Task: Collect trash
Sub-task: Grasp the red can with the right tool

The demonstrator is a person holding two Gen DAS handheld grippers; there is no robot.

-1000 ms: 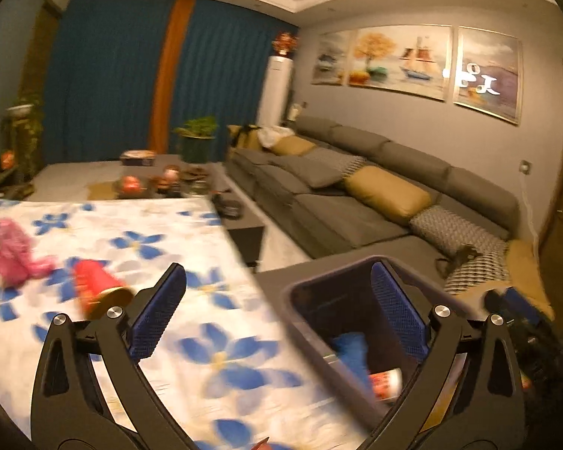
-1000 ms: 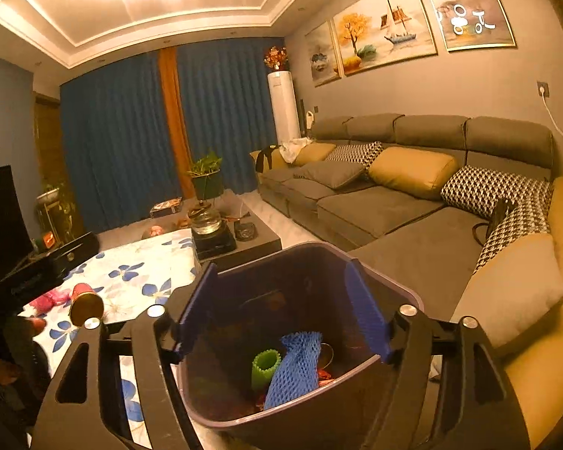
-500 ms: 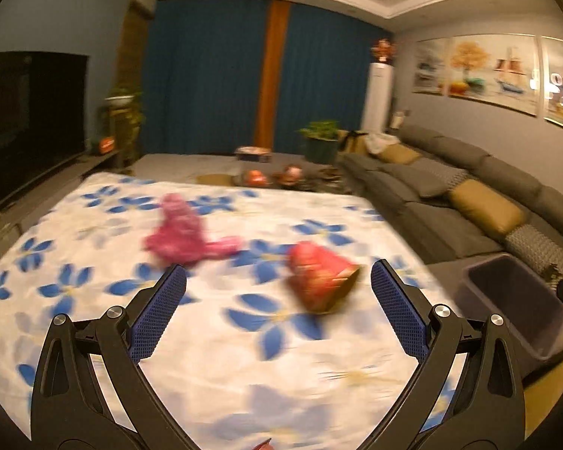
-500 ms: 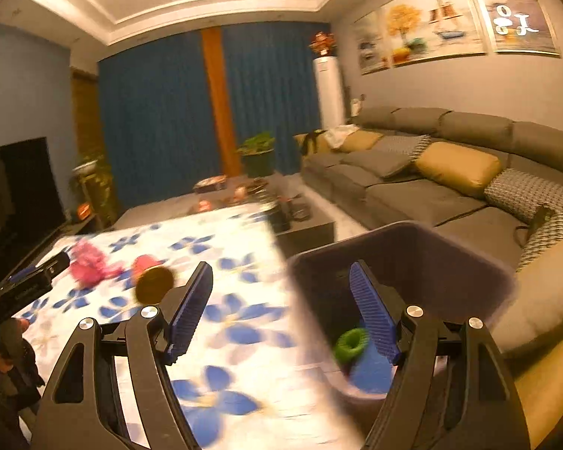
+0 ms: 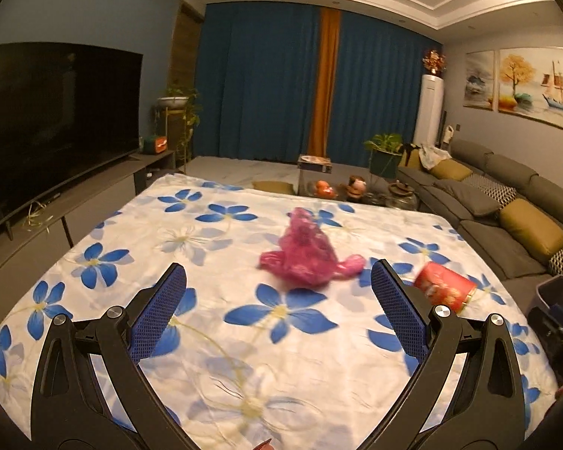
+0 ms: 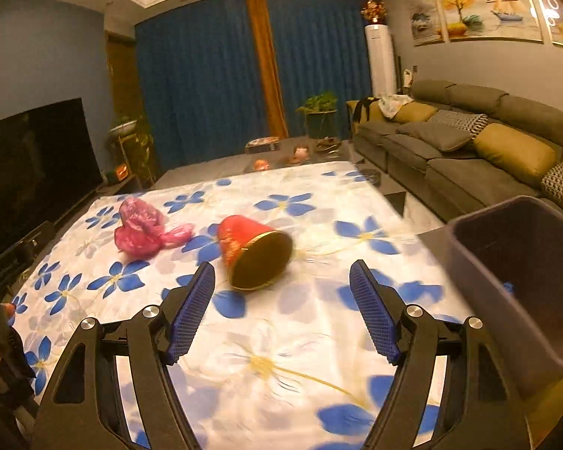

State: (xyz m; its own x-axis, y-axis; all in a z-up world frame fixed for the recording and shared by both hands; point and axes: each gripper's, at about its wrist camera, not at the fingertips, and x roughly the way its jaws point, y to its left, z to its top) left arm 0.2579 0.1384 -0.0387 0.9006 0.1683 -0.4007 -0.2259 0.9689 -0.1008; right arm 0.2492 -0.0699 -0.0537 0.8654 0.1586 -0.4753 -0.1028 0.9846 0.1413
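We hold our left hand-held gripper (image 5: 277,296) spread wide and empty above the white bench cloth with blue flowers (image 5: 214,322). Ahead of it lies a crumpled pink plastic bag (image 5: 306,257). Our right hand-held gripper (image 6: 281,292) is likewise released, with a red paper cup with gold lining (image 6: 253,251) tipped on its side just beyond its fingers. The dark purple plastic bin (image 6: 521,273) stands at the cloth's right edge.
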